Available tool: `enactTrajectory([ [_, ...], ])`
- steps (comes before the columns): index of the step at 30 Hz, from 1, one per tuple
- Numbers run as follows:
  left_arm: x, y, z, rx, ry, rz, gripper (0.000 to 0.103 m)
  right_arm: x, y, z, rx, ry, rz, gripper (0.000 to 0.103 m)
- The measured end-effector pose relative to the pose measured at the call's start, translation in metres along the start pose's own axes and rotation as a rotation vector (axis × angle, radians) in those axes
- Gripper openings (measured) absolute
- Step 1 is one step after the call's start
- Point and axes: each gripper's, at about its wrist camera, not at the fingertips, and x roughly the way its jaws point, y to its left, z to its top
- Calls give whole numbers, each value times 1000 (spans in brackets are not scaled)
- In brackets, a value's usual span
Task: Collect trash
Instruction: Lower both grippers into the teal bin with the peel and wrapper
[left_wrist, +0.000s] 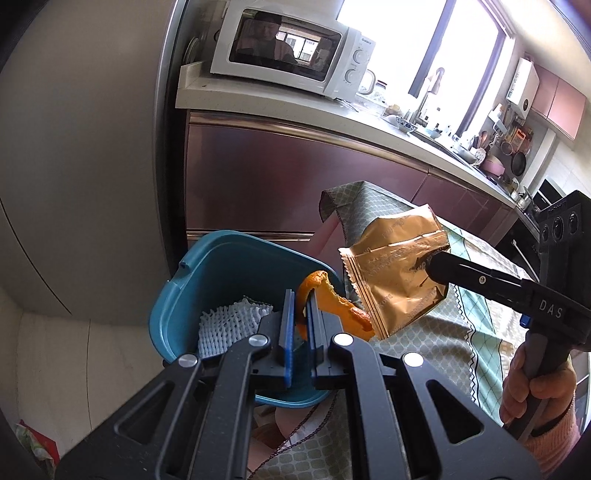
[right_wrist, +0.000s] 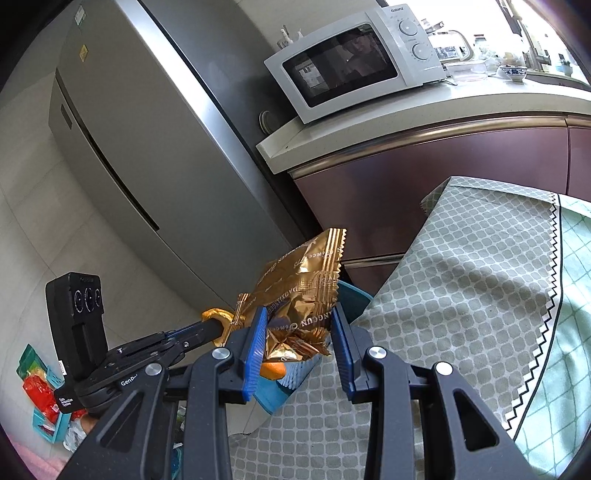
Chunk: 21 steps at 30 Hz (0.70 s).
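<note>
My left gripper (left_wrist: 300, 314) is shut on a curled strip of orange peel (left_wrist: 325, 295), which it holds over the open teal bin (left_wrist: 221, 266). A white foam fruit net (left_wrist: 229, 321) lies inside the bin. My right gripper (right_wrist: 299, 332) is shut on a crumpled gold snack wrapper (right_wrist: 299, 291), held in the air at the table's edge, just right of the bin (right_wrist: 352, 299). In the left wrist view the wrapper (left_wrist: 399, 266) hangs from the right gripper (left_wrist: 434, 266) beside the peel. In the right wrist view the left gripper (right_wrist: 216, 328) comes in from the left with the peel (right_wrist: 218, 315).
A table with a green patterned cloth (right_wrist: 461, 277) stands right of the bin. Behind are a steel fridge (right_wrist: 147, 129), maroon cabinets (left_wrist: 295, 177) and a counter bearing a white microwave (right_wrist: 354, 59). Colourful packets (right_wrist: 40, 391) lie on the floor at left.
</note>
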Motion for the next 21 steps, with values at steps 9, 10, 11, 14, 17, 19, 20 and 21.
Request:
enactTrajectory([
  [9, 9, 3, -2, -11, 16, 20, 6, 18, 5, 1, -1, 32, 1, 32],
  [10, 11, 4, -2, -12, 18, 22, 6, 20, 5, 1, -1, 34, -1, 32],
  [11, 12, 4, -3, -12, 20, 24, 6, 22, 6, 1, -1, 38, -2, 33],
  [14, 17, 6, -4, -17, 27, 32, 6, 28, 7, 1, 0, 46, -4, 32],
  [17, 23, 8, -5, -24, 37, 38, 6, 34, 7, 1, 1, 55, -8, 32],
  [19, 27, 9, -6, -25, 44, 46, 6, 37, 8, 1, 1, 62, -13, 32],
  [20, 29, 10, -7, -25, 48, 48, 6, 39, 8, 1, 2, 66, -14, 32],
  [21, 30, 10, -7, -26, 51, 52, 6, 42, 8, 1, 3, 70, -16, 32],
])
